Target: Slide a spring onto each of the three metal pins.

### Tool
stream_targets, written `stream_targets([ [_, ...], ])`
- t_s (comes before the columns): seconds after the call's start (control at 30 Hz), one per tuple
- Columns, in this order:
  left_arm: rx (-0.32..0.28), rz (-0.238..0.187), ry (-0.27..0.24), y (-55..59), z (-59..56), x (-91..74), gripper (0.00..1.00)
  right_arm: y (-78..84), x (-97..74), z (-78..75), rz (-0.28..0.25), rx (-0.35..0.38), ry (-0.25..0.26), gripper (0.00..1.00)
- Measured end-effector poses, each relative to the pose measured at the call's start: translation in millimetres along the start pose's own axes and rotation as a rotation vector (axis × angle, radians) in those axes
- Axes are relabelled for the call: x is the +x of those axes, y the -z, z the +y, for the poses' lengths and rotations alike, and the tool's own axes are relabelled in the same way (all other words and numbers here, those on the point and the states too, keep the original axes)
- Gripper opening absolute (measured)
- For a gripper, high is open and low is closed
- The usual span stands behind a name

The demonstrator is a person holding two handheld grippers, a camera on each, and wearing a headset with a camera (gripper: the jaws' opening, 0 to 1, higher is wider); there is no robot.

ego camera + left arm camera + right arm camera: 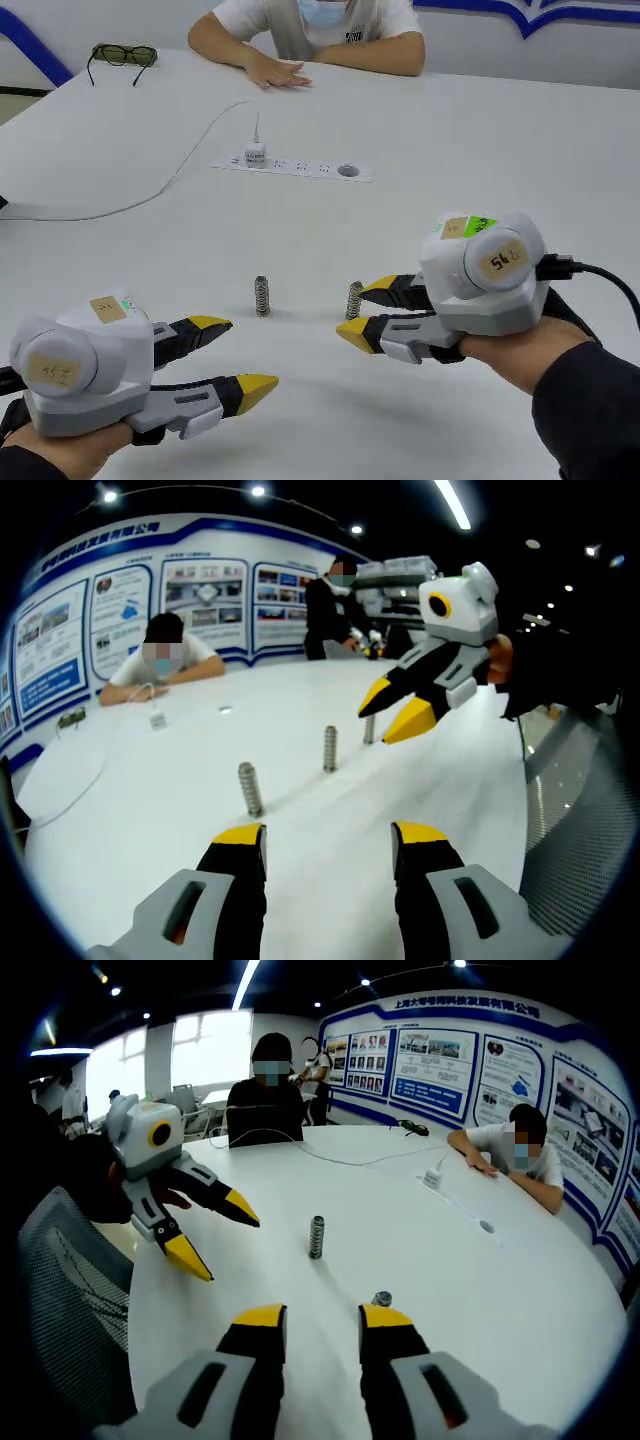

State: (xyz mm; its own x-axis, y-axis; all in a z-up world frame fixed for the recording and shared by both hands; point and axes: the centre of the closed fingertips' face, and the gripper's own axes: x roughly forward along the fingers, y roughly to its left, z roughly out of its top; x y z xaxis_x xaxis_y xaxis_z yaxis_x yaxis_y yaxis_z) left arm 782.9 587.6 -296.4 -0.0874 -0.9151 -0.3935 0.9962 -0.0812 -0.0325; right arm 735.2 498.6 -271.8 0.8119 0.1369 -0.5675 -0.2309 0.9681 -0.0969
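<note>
On the table [480, 140] — upright, coiled spring [262, 296].

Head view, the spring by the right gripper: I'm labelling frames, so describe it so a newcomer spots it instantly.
On the white table, nearer than the power strip, two coiled springs stand upright. It is the right-hand spring, just off the yellow tips of the right gripper; the other spring stands alone on bare table.

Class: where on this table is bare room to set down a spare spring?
Free: the tabletop between power strip and upright pins, and right of the strip. Crowded: around the pins, between left gripper and right gripper.
</note>
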Motion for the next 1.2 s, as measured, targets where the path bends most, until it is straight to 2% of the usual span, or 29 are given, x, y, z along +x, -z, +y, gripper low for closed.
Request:
stream_targets([
  [0.33,-0.002,-0.002,0.000,-0.8,1.1,0.8,0.53,9.1,-24.6,-24.0,-0.023,0.042,0.082,0.32],
  [0.7,-0.011,-0.001,-0.004,0.5,3.8,0.2,0.53,30.1,-46.9,-46.0,-0.024,0.088,0.164,0.36],
  [0.93,-0.014,0.001,-0.003,0.6,3.0,0.7,0.54,41.7,-57.1,-55.8,-0.020,0.117,0.201,0.39],
  [1.2,-0.024,-0.002,-0.007,0.8,5.6,0.5,0.54,52.6,-62.1,-55.8,-0.009,0.128,0.208,0.42],
])
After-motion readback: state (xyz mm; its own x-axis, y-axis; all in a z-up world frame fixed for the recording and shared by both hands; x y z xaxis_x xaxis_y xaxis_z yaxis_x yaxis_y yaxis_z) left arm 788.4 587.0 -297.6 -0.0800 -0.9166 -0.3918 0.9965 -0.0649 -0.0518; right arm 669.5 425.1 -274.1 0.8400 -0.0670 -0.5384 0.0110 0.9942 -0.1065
